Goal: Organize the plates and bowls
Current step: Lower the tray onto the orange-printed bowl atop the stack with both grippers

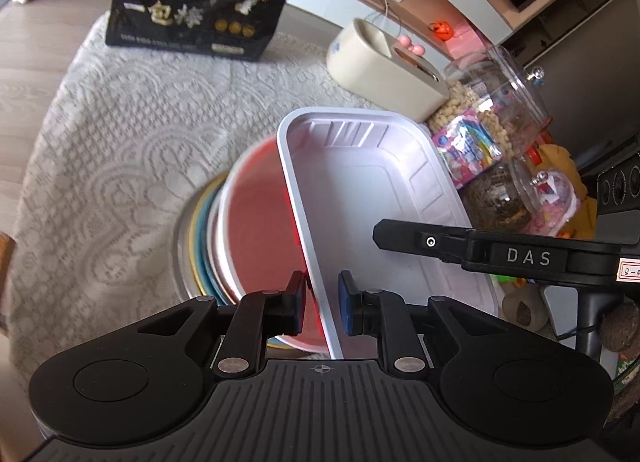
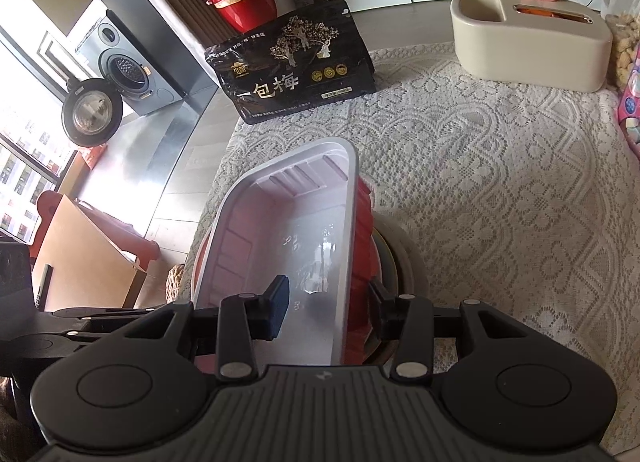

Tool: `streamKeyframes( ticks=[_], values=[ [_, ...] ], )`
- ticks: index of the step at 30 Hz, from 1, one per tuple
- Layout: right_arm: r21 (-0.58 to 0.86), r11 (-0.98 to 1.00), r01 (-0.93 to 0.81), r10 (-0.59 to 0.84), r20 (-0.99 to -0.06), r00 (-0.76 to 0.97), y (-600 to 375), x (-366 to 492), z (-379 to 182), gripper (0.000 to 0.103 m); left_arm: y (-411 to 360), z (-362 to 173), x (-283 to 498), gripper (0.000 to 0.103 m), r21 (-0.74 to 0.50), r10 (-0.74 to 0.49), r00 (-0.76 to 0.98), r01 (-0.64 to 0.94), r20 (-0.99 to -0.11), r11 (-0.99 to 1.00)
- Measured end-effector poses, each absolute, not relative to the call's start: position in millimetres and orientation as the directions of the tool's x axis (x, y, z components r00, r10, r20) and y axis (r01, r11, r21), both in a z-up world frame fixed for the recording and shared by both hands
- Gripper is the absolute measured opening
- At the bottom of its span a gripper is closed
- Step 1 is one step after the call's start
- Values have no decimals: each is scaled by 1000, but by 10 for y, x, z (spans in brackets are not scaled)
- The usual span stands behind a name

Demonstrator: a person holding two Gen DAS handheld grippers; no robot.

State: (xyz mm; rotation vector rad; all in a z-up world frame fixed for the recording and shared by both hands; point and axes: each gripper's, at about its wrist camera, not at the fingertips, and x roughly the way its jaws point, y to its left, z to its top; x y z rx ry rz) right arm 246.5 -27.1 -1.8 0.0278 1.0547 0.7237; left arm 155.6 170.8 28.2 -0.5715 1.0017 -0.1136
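Both tools point(image 1: 322, 302) point(image 2: 326, 308) level, seemingly straddling tray point(image 1: 372, 197) rims

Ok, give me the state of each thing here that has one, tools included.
Left tool: open, pads either side of the tray's rim.
Right tool: open, straddling the tray's other rim.
White tray: empty, tilted, over the stack.
Red bowl: empty, topmost of the stack.
Plate stack: nested, on the lace cloth.

Left gripper point(image 1: 322, 302) jaws straddle white tray point(image 1: 372, 197) rim, gap visible; tray tilted over red bowl point(image 1: 260, 229).
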Motion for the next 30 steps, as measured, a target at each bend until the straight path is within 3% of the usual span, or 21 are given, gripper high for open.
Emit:
streamKeyframes(
  ticks=[5,17,30],
  values=[
    [360,744,-563,591,-748,302,-143,2450,38,42,1846,439,1514,19,-467,-281,599,-179,-750,866],
    [281,762,-584,522,-800,297,42,2429,-29,42,1846,417,1492,19,-373,-181,641,-177,-746,911],
    [256,781,-569,502,-801,328,70,2506,37,42,1937,385,1658,19,-366,-179,604,-202,-777,908]
  ],
)
